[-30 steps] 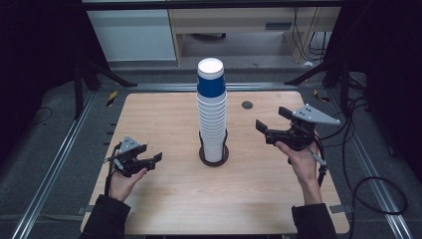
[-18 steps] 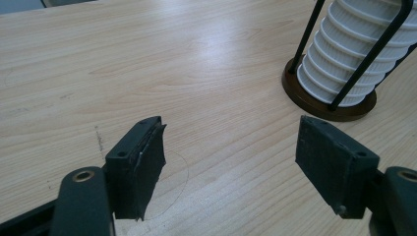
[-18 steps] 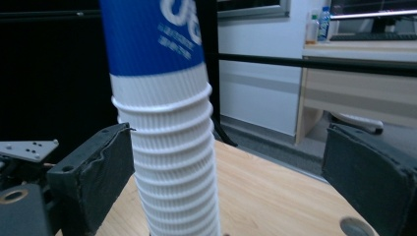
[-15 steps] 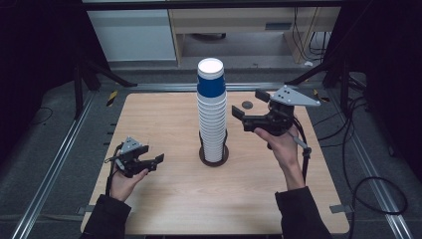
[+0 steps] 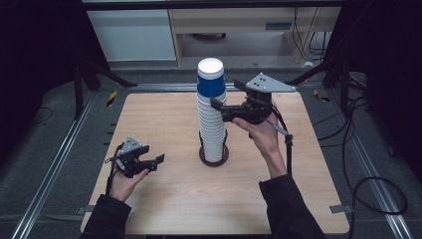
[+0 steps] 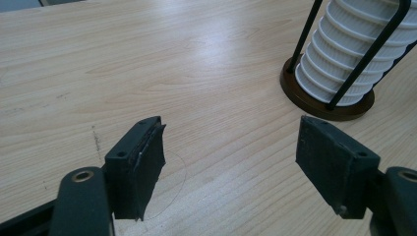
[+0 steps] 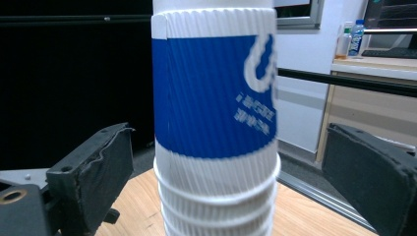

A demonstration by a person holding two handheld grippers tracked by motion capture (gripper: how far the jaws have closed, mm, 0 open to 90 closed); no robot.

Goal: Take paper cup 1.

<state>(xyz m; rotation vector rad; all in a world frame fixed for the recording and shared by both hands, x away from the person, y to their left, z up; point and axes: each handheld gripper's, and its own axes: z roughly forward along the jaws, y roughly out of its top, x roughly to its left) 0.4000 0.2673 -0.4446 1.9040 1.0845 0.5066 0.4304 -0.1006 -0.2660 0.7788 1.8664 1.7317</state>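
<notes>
Two open grippers, one tall stack of ribbed white paper cups (image 5: 211, 119) in a round dark holder (image 5: 214, 156) at mid-table.
Right gripper (image 5: 217, 107) spread wide either side of the blue-sleeved top cup (image 7: 214, 93), pads clear; left gripper (image 5: 158, 160) half-open, having just been opening, empty above the pale wooden table (image 5: 164, 124).

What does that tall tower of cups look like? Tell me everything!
The tower of cups is a tall, upright stack of ribbed white paper cups, upside down and nested. The top cup wears a blue band with white print too blurred to read. The stack sits on a round dark base with thin black rods rising beside it, near the middle of the wooden table. The right gripper is up by the top cup, one pad on each side, not touching.
</notes>
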